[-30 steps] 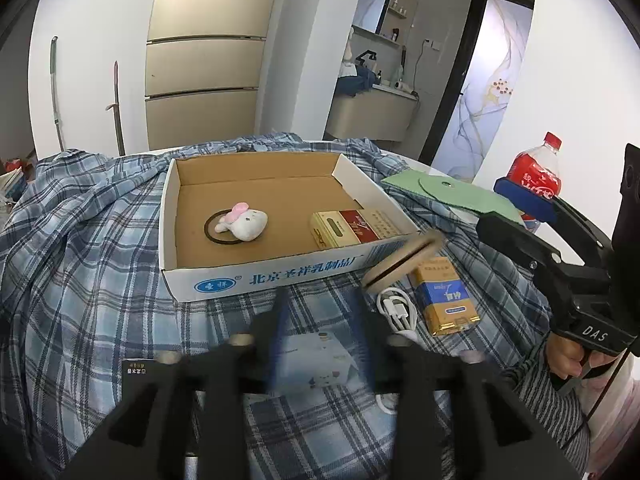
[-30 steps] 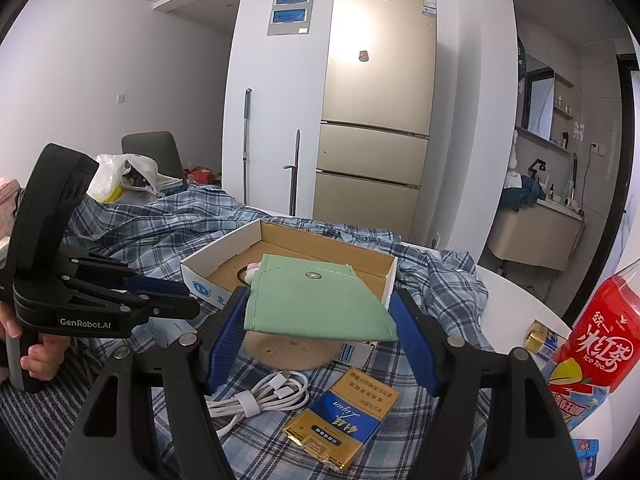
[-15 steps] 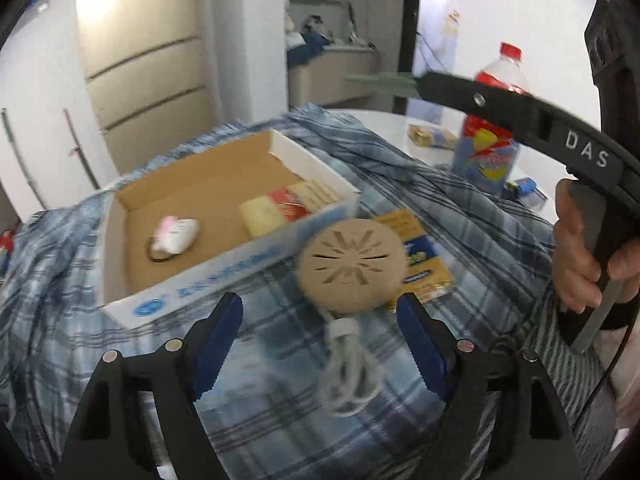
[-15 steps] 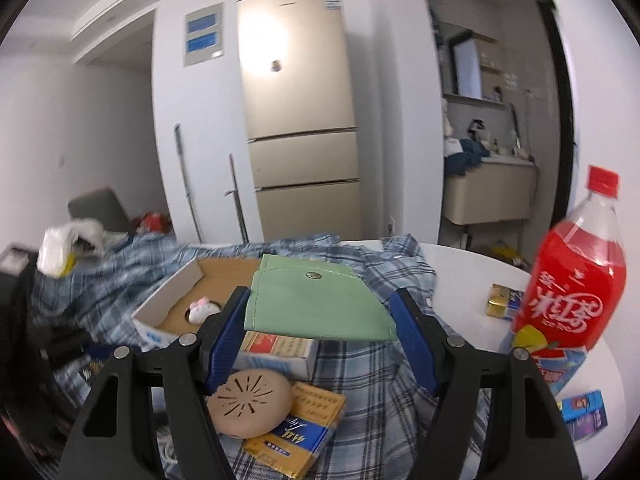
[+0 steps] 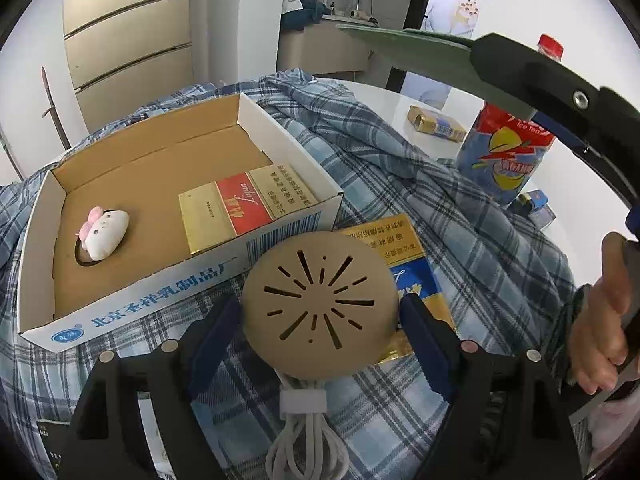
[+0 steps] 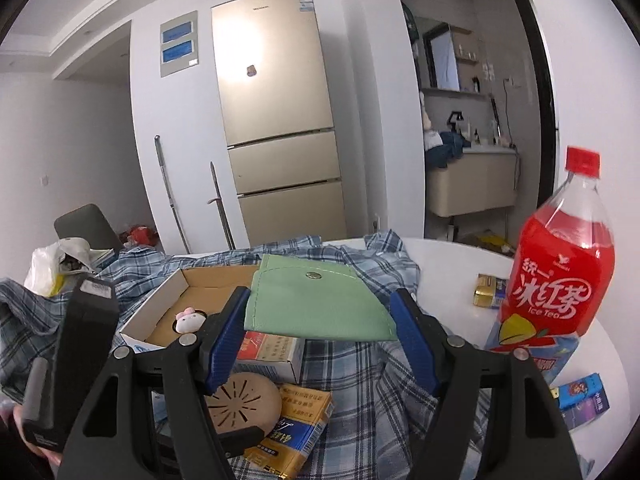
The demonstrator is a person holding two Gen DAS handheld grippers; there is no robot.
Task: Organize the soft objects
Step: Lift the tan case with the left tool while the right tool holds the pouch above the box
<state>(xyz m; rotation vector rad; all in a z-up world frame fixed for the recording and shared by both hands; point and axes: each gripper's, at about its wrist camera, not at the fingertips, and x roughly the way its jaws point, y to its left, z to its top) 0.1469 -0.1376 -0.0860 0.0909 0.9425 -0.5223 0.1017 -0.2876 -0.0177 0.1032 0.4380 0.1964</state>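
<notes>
1. We hold the green pouch (image 6: 320, 304) in the right gripper (image 6: 320, 334), fingers pinching its two side edges; it hangs in the air above the counter (image 6: 448, 264), not yet placed.
2. Left gripper (image 5: 320, 334) straddles the round tan pad (image 5: 320, 304), fingers opening; the pad sits between them, and we see no firm press on it.
3. Done so far, we judge: the small white plush (image 5: 105, 233) and a red-gold carton (image 5: 246, 210) already lie inside the cardboard box (image 5: 132, 300).
4. Left, we judge: pouch and tan pad both belong in the box.
5. Around: a blue-gold carton (image 5: 404, 256) under the pad, a white cable (image 5: 304, 444) just beside it, plaid cloth (image 5: 440, 216) over the counter.
6. In the way: the ice tea bottle (image 6: 560, 264) stands just right of the pouch.
</notes>
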